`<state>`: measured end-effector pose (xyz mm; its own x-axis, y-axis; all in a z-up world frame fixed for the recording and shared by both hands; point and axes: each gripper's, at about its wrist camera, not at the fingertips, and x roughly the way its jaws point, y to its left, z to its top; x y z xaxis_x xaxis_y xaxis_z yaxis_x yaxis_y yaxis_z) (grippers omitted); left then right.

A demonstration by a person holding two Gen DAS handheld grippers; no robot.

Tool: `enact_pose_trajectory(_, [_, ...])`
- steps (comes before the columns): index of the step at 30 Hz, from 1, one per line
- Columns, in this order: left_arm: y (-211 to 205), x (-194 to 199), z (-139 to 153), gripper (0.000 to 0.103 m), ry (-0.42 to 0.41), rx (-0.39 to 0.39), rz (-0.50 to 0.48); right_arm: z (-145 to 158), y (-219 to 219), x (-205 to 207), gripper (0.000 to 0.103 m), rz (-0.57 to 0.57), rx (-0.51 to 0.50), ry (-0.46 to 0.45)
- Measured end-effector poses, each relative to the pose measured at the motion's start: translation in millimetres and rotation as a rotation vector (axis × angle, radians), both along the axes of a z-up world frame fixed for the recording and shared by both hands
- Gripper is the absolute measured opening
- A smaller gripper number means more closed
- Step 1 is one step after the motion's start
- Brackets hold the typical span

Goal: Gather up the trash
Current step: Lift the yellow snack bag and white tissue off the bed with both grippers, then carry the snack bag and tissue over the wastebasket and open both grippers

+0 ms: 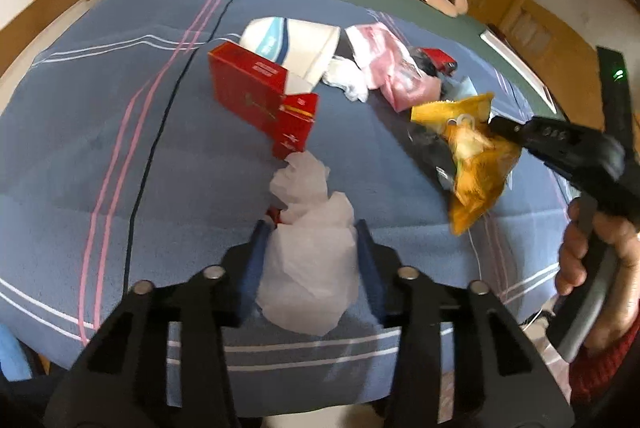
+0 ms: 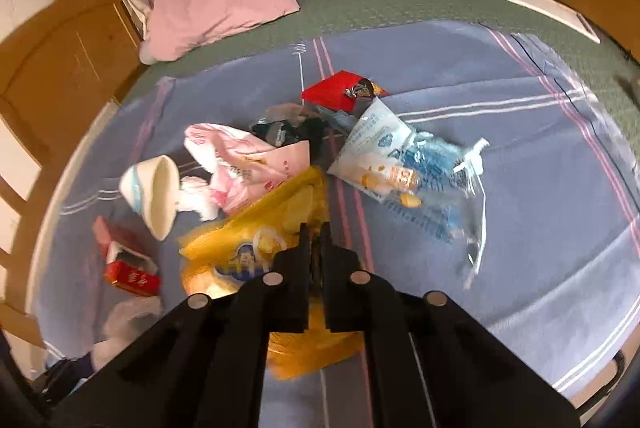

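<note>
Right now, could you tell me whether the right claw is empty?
No, the right claw is clamped on the yellow snack bag, which hangs lifted off the blue blanket.

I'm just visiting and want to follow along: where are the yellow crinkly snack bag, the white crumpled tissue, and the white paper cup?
Yellow crinkly snack bag (image 1: 480,180): left wrist view, on its lower body.
White crumpled tissue (image 1: 312,252): left wrist view, on its middle.
White paper cup (image 2: 160,196): right wrist view, inside its open mouth.

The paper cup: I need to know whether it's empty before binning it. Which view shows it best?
The right wrist view: the paper cup lies on its side, open mouth toward the camera, interior looking bare. The left wrist view shows only its outside, partly hidden behind the red box.
</note>
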<state>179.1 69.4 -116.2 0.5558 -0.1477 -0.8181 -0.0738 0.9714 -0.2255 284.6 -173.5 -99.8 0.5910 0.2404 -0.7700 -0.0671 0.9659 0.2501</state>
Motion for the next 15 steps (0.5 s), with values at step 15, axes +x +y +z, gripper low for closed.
enact_pose_trajectory(15, [22.8,-24.0,31.0,0.029,-0.175,-0.086,0.075,20.0,-4.7,-46.7,0.005,0.031,0.069,-0.022])
